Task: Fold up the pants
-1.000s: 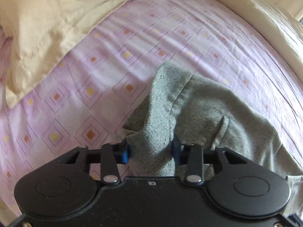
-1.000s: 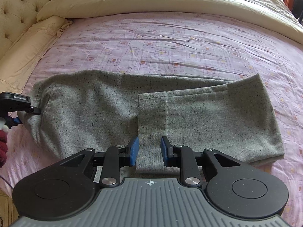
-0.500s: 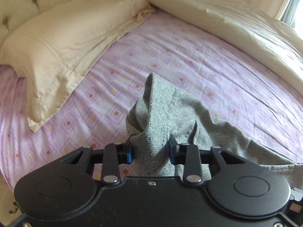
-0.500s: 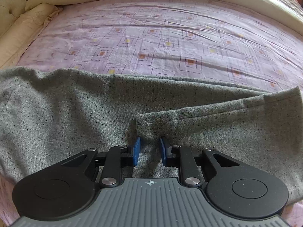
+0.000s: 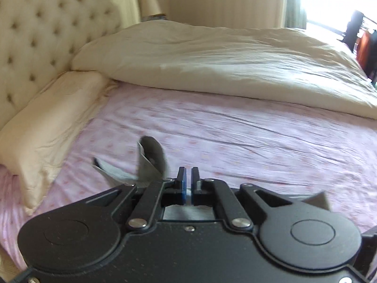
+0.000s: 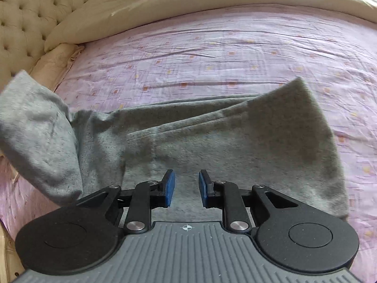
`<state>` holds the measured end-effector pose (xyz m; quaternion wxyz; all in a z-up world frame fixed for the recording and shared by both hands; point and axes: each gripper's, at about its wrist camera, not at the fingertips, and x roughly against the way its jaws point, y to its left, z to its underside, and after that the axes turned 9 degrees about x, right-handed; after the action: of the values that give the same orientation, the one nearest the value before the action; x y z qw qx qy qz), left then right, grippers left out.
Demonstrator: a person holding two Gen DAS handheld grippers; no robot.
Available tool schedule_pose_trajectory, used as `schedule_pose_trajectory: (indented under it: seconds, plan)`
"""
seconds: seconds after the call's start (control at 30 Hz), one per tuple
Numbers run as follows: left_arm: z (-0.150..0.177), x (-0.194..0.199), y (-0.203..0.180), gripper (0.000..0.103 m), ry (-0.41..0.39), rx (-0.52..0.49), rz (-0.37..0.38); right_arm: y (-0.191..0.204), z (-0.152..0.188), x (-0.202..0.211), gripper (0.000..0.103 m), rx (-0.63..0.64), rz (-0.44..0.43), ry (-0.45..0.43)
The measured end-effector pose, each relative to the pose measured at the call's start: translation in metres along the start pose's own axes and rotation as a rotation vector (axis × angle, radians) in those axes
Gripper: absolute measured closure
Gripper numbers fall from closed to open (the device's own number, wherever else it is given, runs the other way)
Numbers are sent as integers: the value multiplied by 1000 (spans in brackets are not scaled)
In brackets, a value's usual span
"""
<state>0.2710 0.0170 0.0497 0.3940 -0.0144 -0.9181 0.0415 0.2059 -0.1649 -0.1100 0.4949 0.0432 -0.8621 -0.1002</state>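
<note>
Grey speckled pants lie partly folded on the pink patterned sheet. Their left end is lifted off the bed and hangs in the air. My left gripper is shut on the pants; a curled flap of grey fabric sticks out to the left of its fingers and more shows below them. My right gripper is open and empty, hovering just above the near edge of the pants, with grey fabric visible between and beneath its blue pads.
A cream pillow lies at the left by the tufted headboard. A bunched cream duvet runs along the far side of the bed. A lamp stands behind the headboard.
My left gripper has closed tightly on the pants and lifted their end up, tilting to face across the bed. My right gripper has opened wider and drawn back slightly.
</note>
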Motion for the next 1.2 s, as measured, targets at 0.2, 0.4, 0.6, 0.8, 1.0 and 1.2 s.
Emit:
schedule_pose_trajectory:
  seconds: [0.2, 0.4, 0.6, 0.8, 1.0, 1.2]
  plan:
    - [41, -26, -32, 80, 150, 16, 39, -32, -2, 15, 80, 43, -17, 1]
    - [72, -47, 21, 76, 251, 37, -69, -22, -17, 15, 80, 119, -81, -17]
    - [93, -75, 108, 67, 350, 72, -185, 17, -46, -10, 65, 131, -177, -19]
    - [106, -90, 169, 67, 408, 64, -235, 61, -80, -56, 53, 58, -254, 9]
    - [110, -93, 202, 67, 428, 45, -221, 90, -95, -99, 44, 11, -243, 63]
    - [117, -92, 200, 67, 445, 31, -188, 104, -104, -121, 47, -10, -224, 113]
